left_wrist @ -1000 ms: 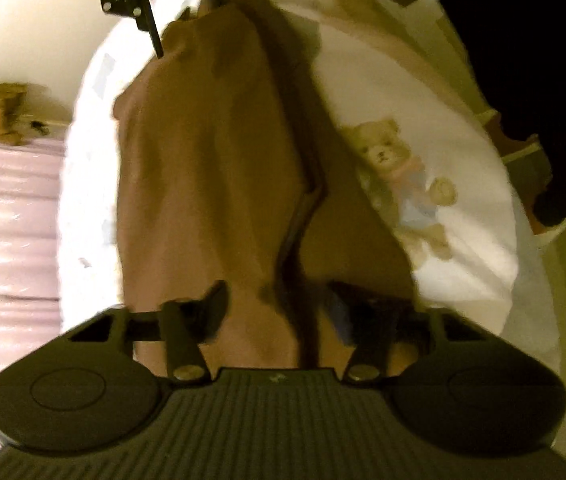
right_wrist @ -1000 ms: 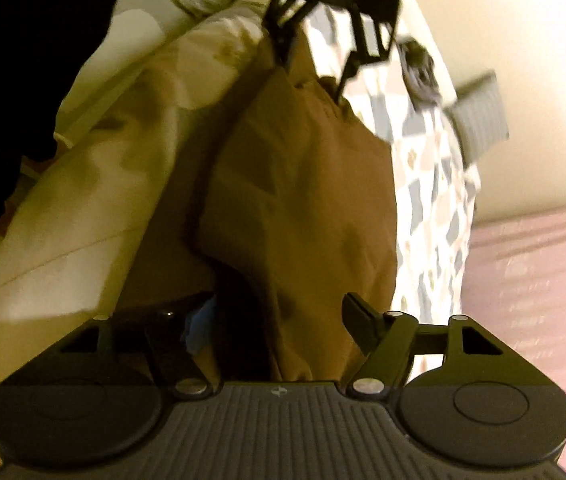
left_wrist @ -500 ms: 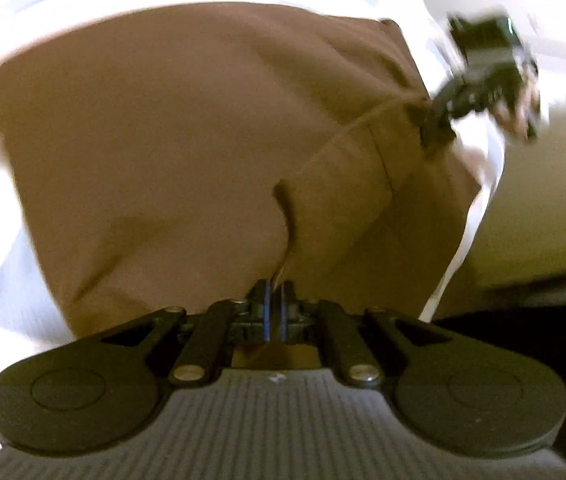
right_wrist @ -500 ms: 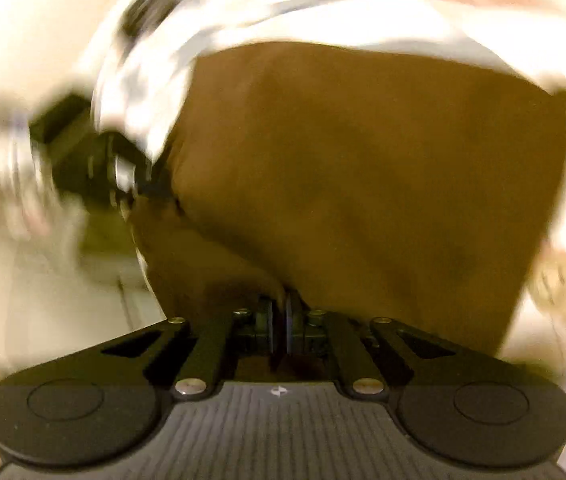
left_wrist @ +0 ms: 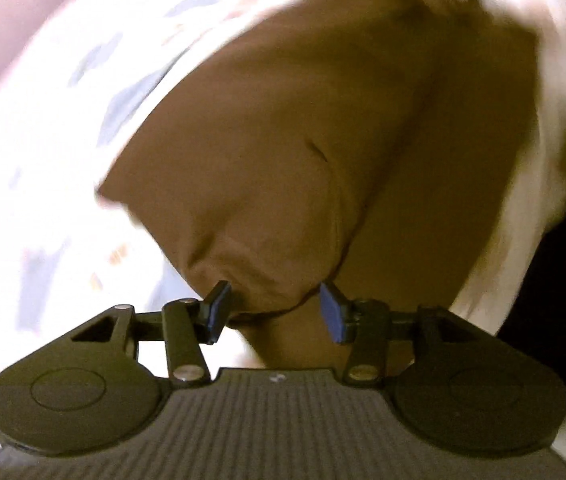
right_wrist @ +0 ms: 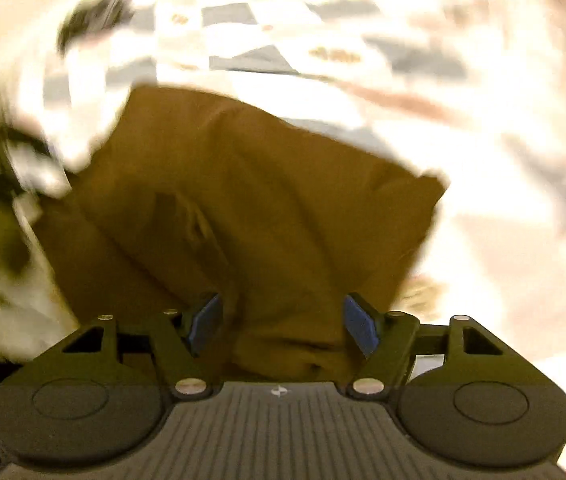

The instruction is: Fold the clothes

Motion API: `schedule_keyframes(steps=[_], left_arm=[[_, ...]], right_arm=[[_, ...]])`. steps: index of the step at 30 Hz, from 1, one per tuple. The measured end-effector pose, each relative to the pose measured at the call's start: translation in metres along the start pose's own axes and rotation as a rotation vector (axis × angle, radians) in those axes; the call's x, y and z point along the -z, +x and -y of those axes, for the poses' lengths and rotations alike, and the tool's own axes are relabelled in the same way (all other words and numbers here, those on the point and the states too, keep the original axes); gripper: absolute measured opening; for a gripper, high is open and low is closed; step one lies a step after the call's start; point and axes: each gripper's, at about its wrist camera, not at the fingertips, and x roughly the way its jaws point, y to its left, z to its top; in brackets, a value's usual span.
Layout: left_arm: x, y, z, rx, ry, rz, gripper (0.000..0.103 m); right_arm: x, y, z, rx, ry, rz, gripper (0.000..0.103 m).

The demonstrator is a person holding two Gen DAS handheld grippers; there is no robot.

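the brown garment (left_wrist: 323,152) is lying folded on the patterned bed sheet (left_wrist: 63,160), its near edge sitting between the just-opening, non-gripping fingers of the left gripper (left_wrist: 273,312) and right gripper (right_wrist: 283,324).

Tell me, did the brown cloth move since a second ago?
Yes. The brown cloth lay stretched long over the patterned bedding; now it sits doubled into a shorter shape, and both hand-held grippers' jaws have just opened off it.
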Motion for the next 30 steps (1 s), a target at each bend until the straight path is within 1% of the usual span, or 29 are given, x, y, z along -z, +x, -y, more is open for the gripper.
schedule_keyframes(steps=[1,2,3,5,8,9,12,13,14,15,16,17,18,20,22,24,27,30], left_arm=[[0.003,0.001,0.013,-0.032,0.12,0.005,0.044],[0.005,0.005,0.025,-0.061,0.227,0.008,0.044],[0.008,0.01,0.034,-0.077,0.304,0.009,0.044],[0.015,0.016,0.047,-0.106,0.423,0.03,0.045],[0.021,0.022,0.059,-0.144,0.55,0.054,0.044],[0.023,0.025,0.061,-0.148,0.575,0.058,0.044],[0.026,0.032,0.064,-0.144,0.642,0.059,0.033],[0.026,0.033,0.064,-0.131,0.652,0.055,0.022],[0.025,0.032,0.062,-0.107,0.645,0.051,0.004],[0.024,0.029,0.057,-0.088,0.615,0.051,0.004],[0.022,0.024,0.05,-0.066,0.571,0.051,0.003],[0.02,0.019,0.042,-0.045,0.527,0.051,0.003],[0.018,0.013,0.035,-0.024,0.486,0.051,0.002],[0.019,-0.001,0.025,-0.005,0.473,0.057,0.002],[0.02,-0.016,0.019,0.009,0.482,0.059,0.002],[0.023,-0.03,0.017,0.027,0.505,0.063,0.002],[0.028,-0.046,0.019,0.04,0.524,0.068,0.002],[0.031,-0.046,0.025,0.05,0.535,0.073,0.002]], right_arm=[[0.009,-0.003,-0.016,0.073,-0.121,0.005,0.069],[0.021,-0.006,-0.024,0.122,-0.21,0.006,0.066],[0.033,-0.005,-0.033,0.169,-0.306,0.003,0.066],[0.064,-0.004,-0.047,0.253,-0.498,0.008,0.064],[0.089,0.005,-0.065,0.349,-0.739,0.029,0.064],[0.097,0.004,-0.064,0.356,-0.787,0.041,0.062],[0.112,0.012,-0.067,0.384,-0.897,0.062,0.052],[0.114,0.017,-0.067,0.387,-0.916,0.057,0.044],[0.116,0.02,-0.065,0.386,-0.923,0.052,0.037],[0.118,0.022,-0.063,0.383,-0.927,0.046,0.03],[0.115,0.021,-0.06,0.353,-0.904,0.034,0.013],[0.113,0.019,-0.055,0.317,-0.87,0.018,0.008],[0.11,0.015,-0.052,0.294,-0.841,0.013,0.008],[0.105,0.004,-0.047,0.238,-0.787,0.003,0.008],[0.1,-0.008,-0.041,0.181,-0.728,-0.01,0.007],[0.097,-0.02,-0.038,0.126,-0.695,-0.026,0.007],[0.097,-0.031,-0.033,0.061,-0.675,-0.065,0.005],[0.1,-0.033,-0.031,0.014,-0.671,-0.117,0.001]])
